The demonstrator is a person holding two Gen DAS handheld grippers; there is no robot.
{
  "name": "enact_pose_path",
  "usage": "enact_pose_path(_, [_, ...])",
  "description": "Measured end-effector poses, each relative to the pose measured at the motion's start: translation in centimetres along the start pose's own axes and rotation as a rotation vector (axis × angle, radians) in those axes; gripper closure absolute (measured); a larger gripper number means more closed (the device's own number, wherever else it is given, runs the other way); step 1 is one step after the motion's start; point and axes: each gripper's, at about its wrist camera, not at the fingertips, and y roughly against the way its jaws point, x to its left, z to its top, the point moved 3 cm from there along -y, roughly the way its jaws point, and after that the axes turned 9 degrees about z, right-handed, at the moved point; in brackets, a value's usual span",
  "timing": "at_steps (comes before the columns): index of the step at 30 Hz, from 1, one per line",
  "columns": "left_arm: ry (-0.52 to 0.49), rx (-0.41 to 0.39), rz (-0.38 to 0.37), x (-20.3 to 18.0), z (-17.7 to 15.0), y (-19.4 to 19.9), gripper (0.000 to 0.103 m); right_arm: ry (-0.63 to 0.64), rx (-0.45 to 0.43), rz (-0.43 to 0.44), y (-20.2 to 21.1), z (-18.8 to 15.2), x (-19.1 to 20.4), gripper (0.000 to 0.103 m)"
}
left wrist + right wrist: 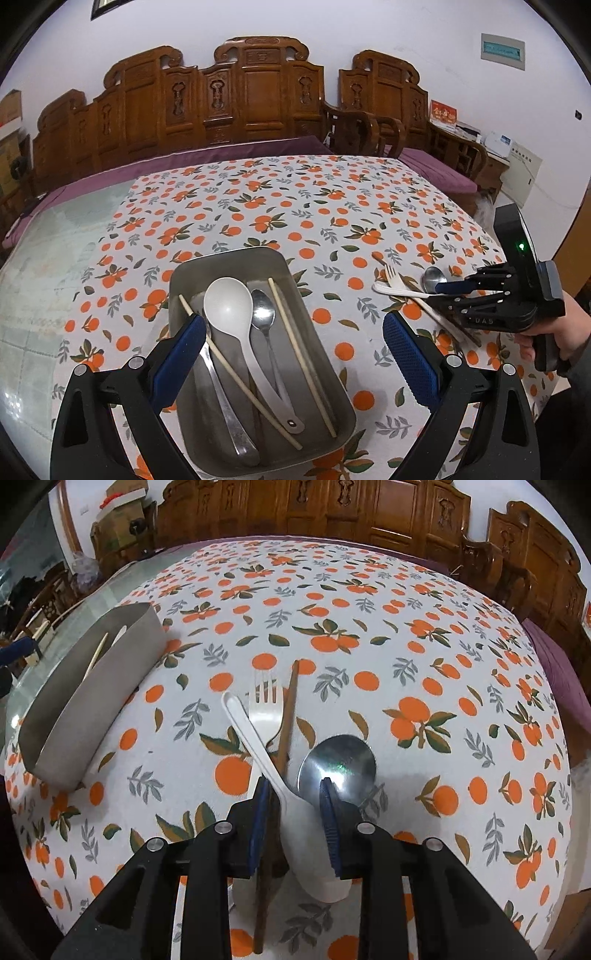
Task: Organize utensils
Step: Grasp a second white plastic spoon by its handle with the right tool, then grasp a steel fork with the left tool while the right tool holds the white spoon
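Observation:
A metal tray (343, 398) holds a white ladle spoon (229, 306), a steel spoon (263, 314), another steel utensil and two pale chopsticks (295, 350). My left gripper (295, 354) is open above the tray's near half, its blue pads either side. On the cloth to the right lie a white fork (265, 709), a brown chopstick (288, 716), a steel spoon (338, 762) and a white spoon (258, 746). My right gripper (293, 794) is shut on the white spoon where handle meets bowl; it also shows in the left wrist view (448, 291). The tray's side shows at left (88, 709).
The table wears a white cloth (295, 206) printed with oranges; bare glass tabletop (55, 258) lies at the left. A carved wooden bench (221, 103) with purple cushion stands behind the table. The table's right edge drops off near the right gripper.

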Motion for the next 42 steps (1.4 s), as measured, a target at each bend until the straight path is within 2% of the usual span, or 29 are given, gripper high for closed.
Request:
enact_pose_path(7, [-0.031,-0.004,-0.016,-1.5,0.1,0.7,0.01,0.022,0.018,-0.017,-0.3,-0.1,0.5,0.075])
enact_pose_path(8, [-0.037,-0.009,-0.015,-1.8,0.1,0.9,0.01,0.022,0.018,-0.022,-0.3,-0.1,0.5,0.079])
enact_pose_path(13, [-0.04,-0.009,-0.027,-3.2,0.2,1.5,0.01,0.01,-0.001,0.011,0.2,-0.1,0.9,0.085])
enact_pose_path(16, [-0.049,-0.001,-0.025,-4.3,0.0,1.6,0.01,-0.005,-0.043,0.027,1.5,0.3,0.9,0.097])
enact_pose_path(18, [-0.057,0.01,-0.021,-5.1,-0.2,1.4,0.01,-0.028,-0.075,0.056,2.6,0.5,0.4,0.097])
enact_pose_path(27, [-0.11,0.069,-0.021,-9.6,-1.0,-0.8,0.01,-0.116,-0.152,0.072,4.9,-0.1,-3.0,0.097])
enact_pose_path(34, [-0.126,0.114,-0.035,-12.5,-0.8,-3.9,0.01,-0.163,-0.161,0.061,4.7,-0.5,-4.7,0.097])
enact_pose_path(42, [-0.119,0.165,-0.063,-13.7,0.0,-7.3,0.043,-0.15,-0.159,0.067,4.4,-0.2,-4.5,0.097])
